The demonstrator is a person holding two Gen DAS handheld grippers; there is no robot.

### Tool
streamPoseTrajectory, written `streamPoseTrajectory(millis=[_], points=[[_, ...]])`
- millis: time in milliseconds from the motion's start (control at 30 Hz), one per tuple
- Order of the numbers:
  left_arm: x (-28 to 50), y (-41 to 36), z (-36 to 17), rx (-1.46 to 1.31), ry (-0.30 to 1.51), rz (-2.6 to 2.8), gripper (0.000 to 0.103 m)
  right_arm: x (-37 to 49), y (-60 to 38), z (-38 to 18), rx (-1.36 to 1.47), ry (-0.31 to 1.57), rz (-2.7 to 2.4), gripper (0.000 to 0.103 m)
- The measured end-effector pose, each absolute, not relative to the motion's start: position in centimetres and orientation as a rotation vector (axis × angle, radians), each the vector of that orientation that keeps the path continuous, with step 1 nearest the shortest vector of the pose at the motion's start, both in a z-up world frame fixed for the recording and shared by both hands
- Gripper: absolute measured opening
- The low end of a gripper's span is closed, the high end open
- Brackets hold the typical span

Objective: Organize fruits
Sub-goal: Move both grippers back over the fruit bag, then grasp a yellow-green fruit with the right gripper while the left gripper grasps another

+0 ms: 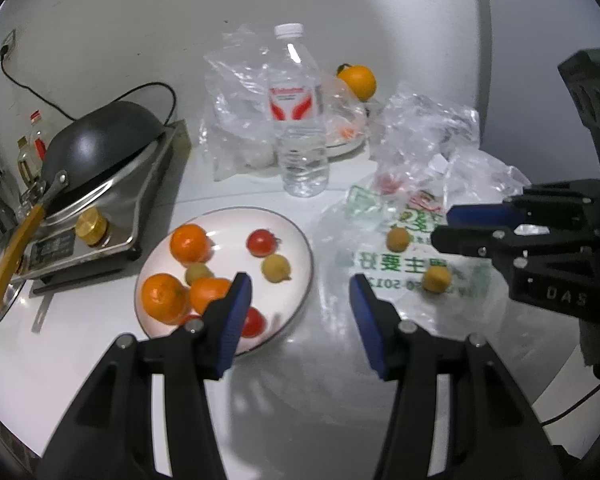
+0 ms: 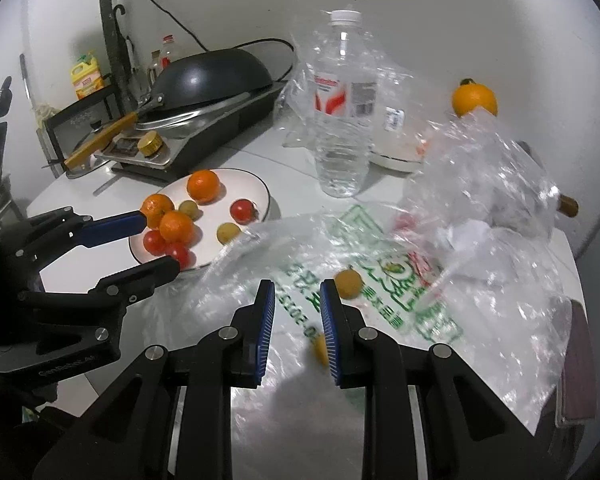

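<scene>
A white plate (image 1: 296, 240) holds oranges (image 1: 189, 242), tomatoes (image 1: 261, 242) and small yellow-green fruits (image 1: 276, 268); it also shows in the right wrist view (image 2: 256, 188). My left gripper (image 1: 300, 292) is open and empty, its left finger over the plate's near edge. Two small yellow fruits (image 1: 397, 239) (image 1: 437, 278) lie on a printed plastic bag (image 1: 384, 264). My right gripper (image 2: 298, 300) is open and empty above that bag (image 2: 380, 280), with one yellow fruit (image 2: 348, 283) just right of its right fingertip and another (image 2: 321, 350) partly hidden behind that finger.
A water bottle (image 1: 300, 120) stands behind the plate among crumpled clear bags (image 1: 428, 128). An orange (image 1: 358, 80) sits at the back by a white dish (image 1: 348, 142). A wok (image 1: 96, 140) rests on a stove at the left.
</scene>
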State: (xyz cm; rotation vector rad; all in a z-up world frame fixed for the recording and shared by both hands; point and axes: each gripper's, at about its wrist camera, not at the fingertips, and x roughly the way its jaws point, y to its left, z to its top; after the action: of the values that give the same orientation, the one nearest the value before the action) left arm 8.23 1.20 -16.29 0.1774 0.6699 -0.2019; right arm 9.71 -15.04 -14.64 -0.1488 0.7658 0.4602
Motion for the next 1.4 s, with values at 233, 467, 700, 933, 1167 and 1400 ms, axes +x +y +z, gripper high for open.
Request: streamPoseTrajectory(millis=[233,467,700,933,1167,1400], points=[[8.4,-1.0,-16.4,0.179,0.684,-0.228,0.052,9.5,-17.5,-14.8,-0.134,0.766,0.440,0.025],[8.8,-3.5,-16.9,0.191,0.711,-0.281,0.052,9.7,-19.9,-15.6,-0.102,0.775,0.421,0.025],[9.9,-7.0,-18.4,0.226,0.763,-0.348,0.052,10.5,-22.7,-16.8,-0.060,0.793,0.404,0.025],[11.4,-9.9,-20.3,0.251,0.817,-0.376,0.052,11.9,-24.4,-17.8,-0.038,0.812,0.409,0.025],[12.7,-11.3,-21.4,0.260,0.863,-0.385,0.044,13.3,-25.1,-18.7,-0.029,0.826,0.426,0.025],[13.4,-11.4,-22.1,0.278,0.874,-0.410,0.028,14.9,-23.5,-19.1,-0.026,0.830,0.471,0.025]])
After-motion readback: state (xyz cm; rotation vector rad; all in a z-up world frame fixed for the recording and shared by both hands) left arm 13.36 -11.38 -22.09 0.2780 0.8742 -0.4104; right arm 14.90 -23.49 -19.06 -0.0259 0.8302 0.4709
